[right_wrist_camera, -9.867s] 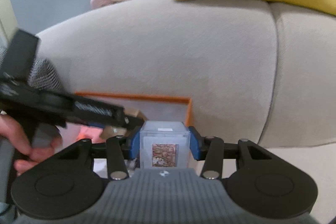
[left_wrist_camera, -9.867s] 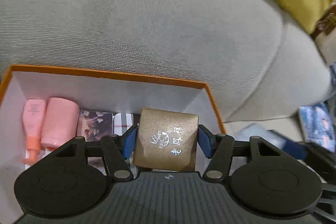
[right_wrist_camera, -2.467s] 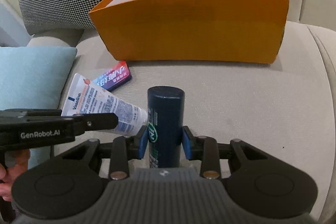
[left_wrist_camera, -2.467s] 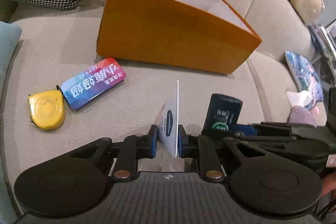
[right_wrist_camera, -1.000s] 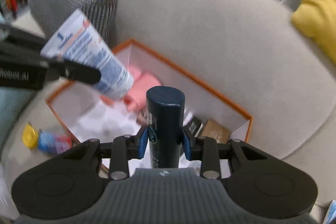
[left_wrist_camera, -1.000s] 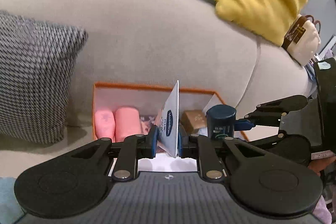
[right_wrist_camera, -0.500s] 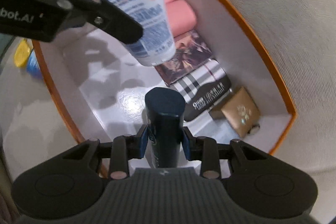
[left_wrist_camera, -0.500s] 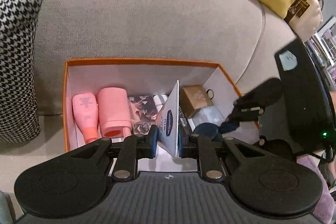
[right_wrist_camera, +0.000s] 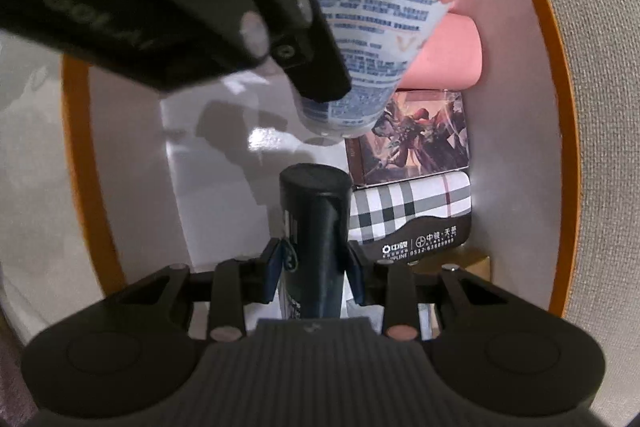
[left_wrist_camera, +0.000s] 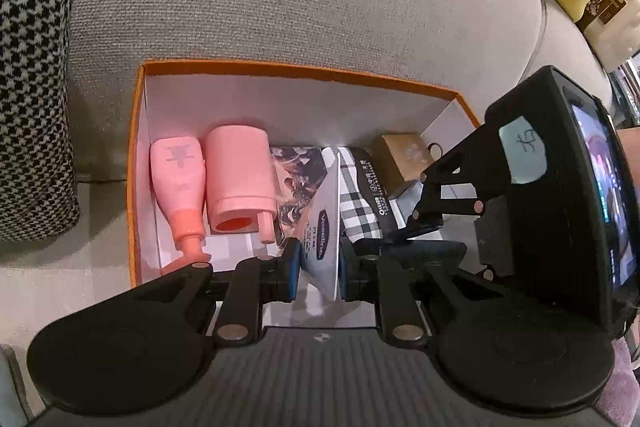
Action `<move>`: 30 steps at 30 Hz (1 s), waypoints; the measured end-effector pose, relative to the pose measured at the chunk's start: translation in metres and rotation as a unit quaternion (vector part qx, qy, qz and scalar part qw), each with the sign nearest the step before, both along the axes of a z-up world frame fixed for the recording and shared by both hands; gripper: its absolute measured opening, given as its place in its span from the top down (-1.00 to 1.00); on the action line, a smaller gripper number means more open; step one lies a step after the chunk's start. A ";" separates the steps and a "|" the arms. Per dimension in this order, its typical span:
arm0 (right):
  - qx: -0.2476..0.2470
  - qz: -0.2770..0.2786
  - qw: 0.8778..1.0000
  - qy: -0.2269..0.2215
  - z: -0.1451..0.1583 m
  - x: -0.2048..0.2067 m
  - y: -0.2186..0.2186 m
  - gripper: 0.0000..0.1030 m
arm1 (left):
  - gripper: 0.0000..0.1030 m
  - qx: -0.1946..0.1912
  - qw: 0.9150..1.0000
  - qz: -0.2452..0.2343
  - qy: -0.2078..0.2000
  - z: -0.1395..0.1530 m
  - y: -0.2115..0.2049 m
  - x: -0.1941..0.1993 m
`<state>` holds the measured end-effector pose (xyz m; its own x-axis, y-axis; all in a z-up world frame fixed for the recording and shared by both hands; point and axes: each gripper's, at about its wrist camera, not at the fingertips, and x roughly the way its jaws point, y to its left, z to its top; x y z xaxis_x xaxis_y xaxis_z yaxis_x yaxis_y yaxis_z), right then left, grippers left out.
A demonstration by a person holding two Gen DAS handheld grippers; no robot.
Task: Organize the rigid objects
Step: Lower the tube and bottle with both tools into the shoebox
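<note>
Vaseline tube (right_wrist_camera: 372, 27) and dark bottle (right_wrist_camera: 316, 227) lowered into orange box (left_wrist_camera: 136, 163).

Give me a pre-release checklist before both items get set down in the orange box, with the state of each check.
1. Left hand-held gripper clamped on the Vaseline tube: ok.
2. Right hand-held gripper clamped on the dark blue bottle: ok.
3. Both items over the orange box and inside its walls: ok.
4. Bare white floor left for them, beside the pictured box and the checked case: ok.
5. Tube and bottle apart from each other: ok in the right wrist view.
6. Bottle base resting on the floor: cannot tell, the hand-held gripper hides it.
</note>
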<state>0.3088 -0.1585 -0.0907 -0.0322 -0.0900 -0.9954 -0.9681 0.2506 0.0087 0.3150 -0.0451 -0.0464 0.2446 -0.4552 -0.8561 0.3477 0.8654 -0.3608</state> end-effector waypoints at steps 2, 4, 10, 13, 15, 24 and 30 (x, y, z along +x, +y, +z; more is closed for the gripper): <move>0.006 -0.008 1.000 -0.006 0.001 0.001 -0.003 0.29 | 0.60 0.004 1.000 0.001 0.002 -0.001 0.000 -0.001; 0.015 -0.017 1.000 -0.006 0.004 0.001 -0.007 0.29 | 0.60 0.005 1.000 0.001 0.003 -0.002 -0.001 -0.001; 0.017 -0.038 0.999 -0.007 0.009 0.003 -0.021 0.30 | 0.60 0.006 1.000 0.001 0.005 -0.004 -0.004 -0.002; 0.020 -0.049 0.999 -0.010 0.009 0.002 -0.031 0.41 | 0.60 0.002 1.000 0.001 0.008 -0.005 -0.006 -0.001; 0.026 -0.065 0.997 -0.014 0.007 0.003 -0.037 0.43 | 0.60 -0.001 1.000 0.005 0.011 -0.009 -0.007 0.001; 0.041 -0.059 0.997 -0.020 0.000 0.001 -0.050 0.46 | 0.60 0.024 1.000 0.007 0.011 -0.018 -0.023 0.007; 0.018 -0.045 0.998 -0.026 0.000 -0.002 -0.056 0.50 | 0.60 0.027 0.999 -0.017 0.030 -0.022 -0.043 0.005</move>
